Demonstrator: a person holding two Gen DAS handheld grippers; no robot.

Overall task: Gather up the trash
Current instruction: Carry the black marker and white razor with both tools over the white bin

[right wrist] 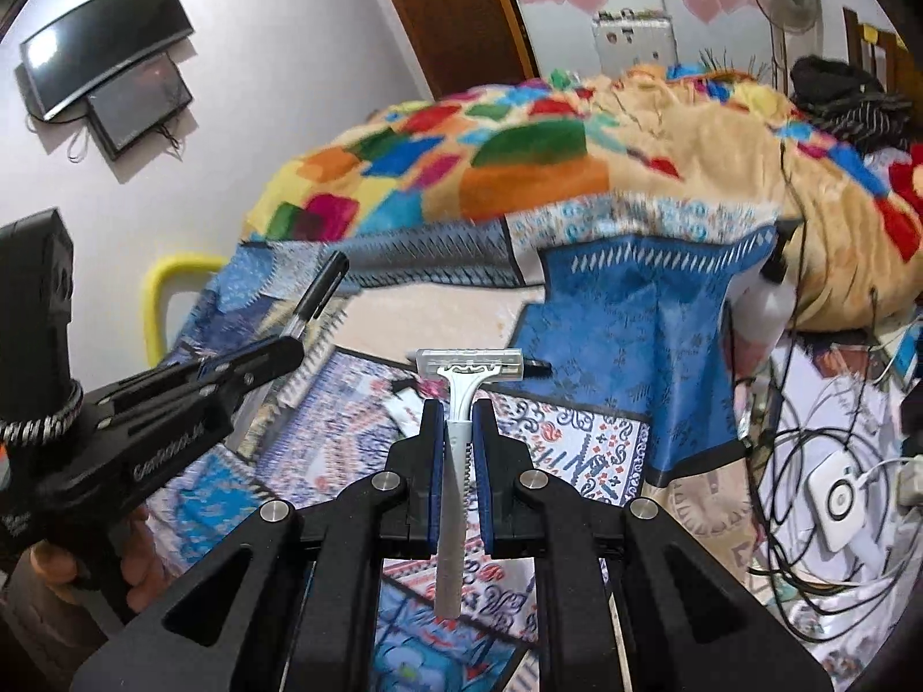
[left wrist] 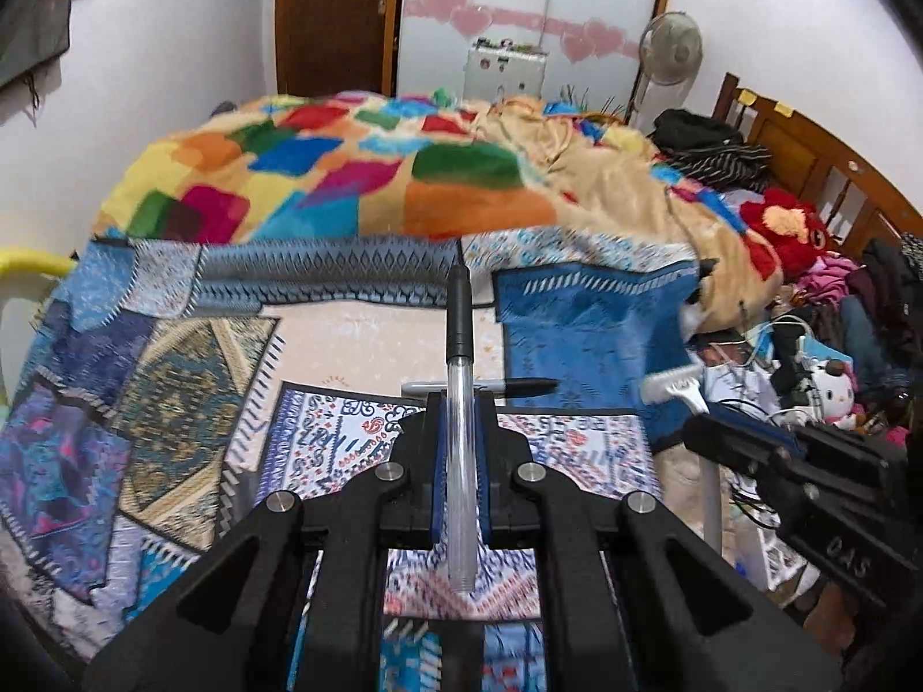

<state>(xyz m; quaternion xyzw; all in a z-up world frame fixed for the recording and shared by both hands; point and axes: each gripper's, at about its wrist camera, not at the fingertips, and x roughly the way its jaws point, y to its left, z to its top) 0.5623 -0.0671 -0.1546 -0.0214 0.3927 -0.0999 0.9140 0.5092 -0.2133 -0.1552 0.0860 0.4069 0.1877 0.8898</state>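
My left gripper (left wrist: 460, 403) is shut on a clear pen with a black cap (left wrist: 460, 346), held above the patterned bedsheet (left wrist: 173, 380); the pen points forward. The gripper also shows in the right wrist view (right wrist: 271, 354) with the pen (right wrist: 317, 294). My right gripper (right wrist: 458, 412) is shut on a white disposable razor (right wrist: 464, 366), head forward. The razor also shows at the right of the left wrist view (left wrist: 675, 389). A marker (left wrist: 484, 386) lies on the sheet just beyond both grippers; its black tip shows in the right wrist view (right wrist: 536, 369).
A colourful patchwork blanket (left wrist: 357, 179) is heaped on the far side of the bed. Clothes, plush toys (left wrist: 790, 230), cables and a white charger (right wrist: 836, 501) clutter the right side. A white bottle (right wrist: 761, 300) lies by the blanket's edge. A yellow chair (right wrist: 161, 288) stands left.
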